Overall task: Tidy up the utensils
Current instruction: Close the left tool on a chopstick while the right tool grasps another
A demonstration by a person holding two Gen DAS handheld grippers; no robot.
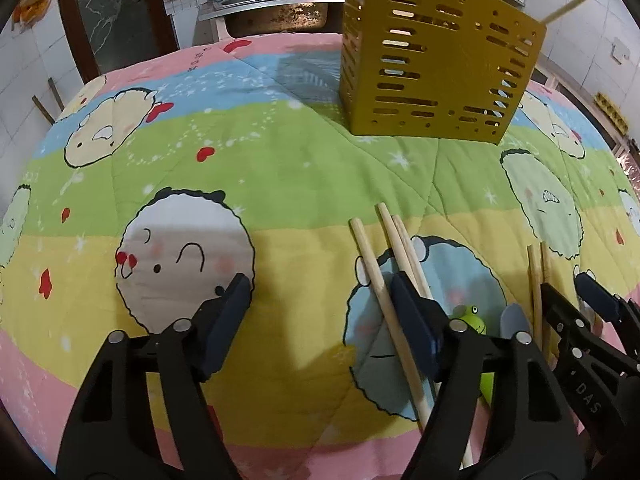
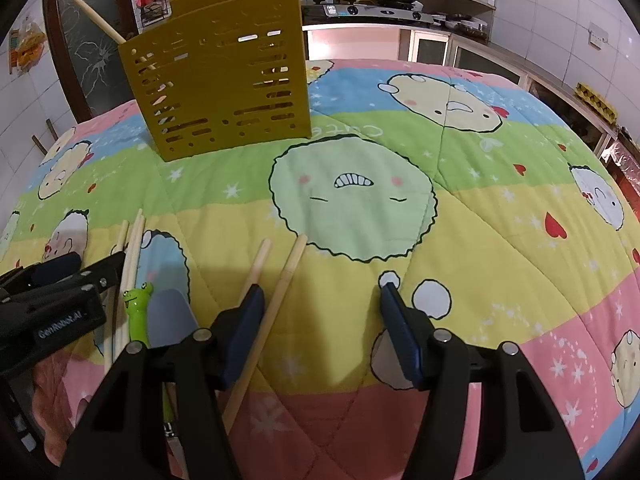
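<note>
Cartoon quilt (image 2: 480,240), yellow holder (image 2: 224,80) behind, chopsticks (image 2: 280,280) between parted right claw (image 2: 322,308)

Surface: quilted cartoon-print cover (image 2: 460,240) in pink, blue, green and yellow bands, spread over the whole work area. Standing upright on its far part: yellow slotted utensil holder (image 1: 432,64). Lying on the near part: three wooden chopsticks (image 1: 382,280) close together, two more chopsticks (image 2: 276,284) apart to their right, between them a green frog-topped utensil (image 2: 138,304) and a grey spatula blade (image 2: 172,316).
</note>
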